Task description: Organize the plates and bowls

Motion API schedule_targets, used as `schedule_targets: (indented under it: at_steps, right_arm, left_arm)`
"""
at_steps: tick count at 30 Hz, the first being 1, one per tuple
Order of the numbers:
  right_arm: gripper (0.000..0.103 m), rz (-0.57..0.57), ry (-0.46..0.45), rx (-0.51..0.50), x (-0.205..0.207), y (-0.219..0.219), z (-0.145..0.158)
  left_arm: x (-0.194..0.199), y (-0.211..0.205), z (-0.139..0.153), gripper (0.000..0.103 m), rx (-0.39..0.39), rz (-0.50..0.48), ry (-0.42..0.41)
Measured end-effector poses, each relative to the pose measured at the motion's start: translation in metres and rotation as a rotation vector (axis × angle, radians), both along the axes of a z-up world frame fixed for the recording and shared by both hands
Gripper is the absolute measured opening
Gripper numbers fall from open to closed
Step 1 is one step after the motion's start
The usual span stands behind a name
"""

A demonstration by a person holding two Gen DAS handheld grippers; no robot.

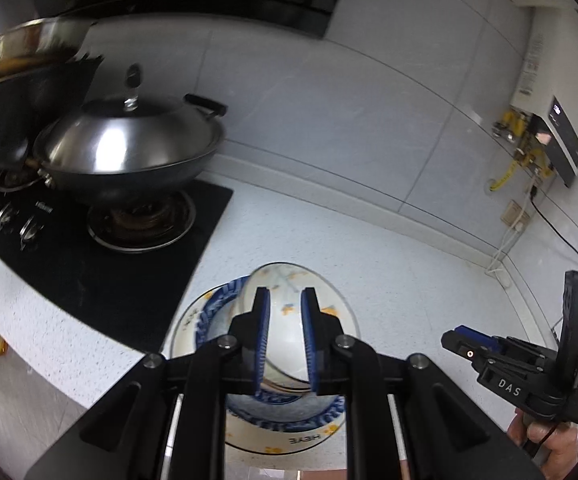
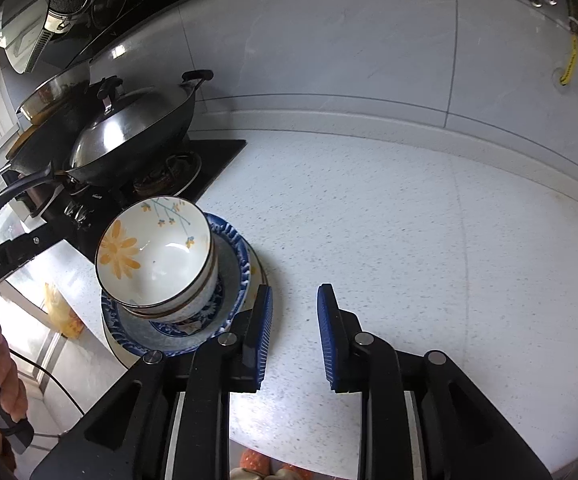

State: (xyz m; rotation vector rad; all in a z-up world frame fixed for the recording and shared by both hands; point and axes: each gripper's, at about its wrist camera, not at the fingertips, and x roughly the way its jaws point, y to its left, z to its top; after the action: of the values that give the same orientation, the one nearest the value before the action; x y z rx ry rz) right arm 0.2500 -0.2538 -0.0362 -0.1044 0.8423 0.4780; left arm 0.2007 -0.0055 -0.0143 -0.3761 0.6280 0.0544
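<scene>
Two or three floral bowls are nested, the top one painted with an orange flower. They stand in a blue-patterned plate that rests on a white plate on the speckled counter. My left gripper hovers above this stack with a narrow gap between its blue pads and nothing pinched; the top bowl shows beneath it. My right gripper stands open over bare counter just right of the plates, its left pad close to the blue plate's rim. In the left wrist view the right gripper shows at the right.
A lidded wok sits on the black gas hob left of the stack, with more pans behind it. The counter's front edge curves at lower left. A water heater, socket and cables are on the right wall.
</scene>
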Motion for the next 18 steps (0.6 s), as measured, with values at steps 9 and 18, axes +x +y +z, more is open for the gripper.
schedule_targets:
  at_steps: [9,18]
  right_arm:
    - [0.021,-0.09,-0.044,0.014,-0.01,-0.036,0.012]
    - [0.021,-0.164,-0.067,0.015,-0.018,-0.063,0.018]
  left_arm:
    - [0.015,-0.063,0.007,0.015,0.056,-0.107,-0.007]
    - [0.023,-0.104,0.007,0.015,0.076,-0.18,-0.012]
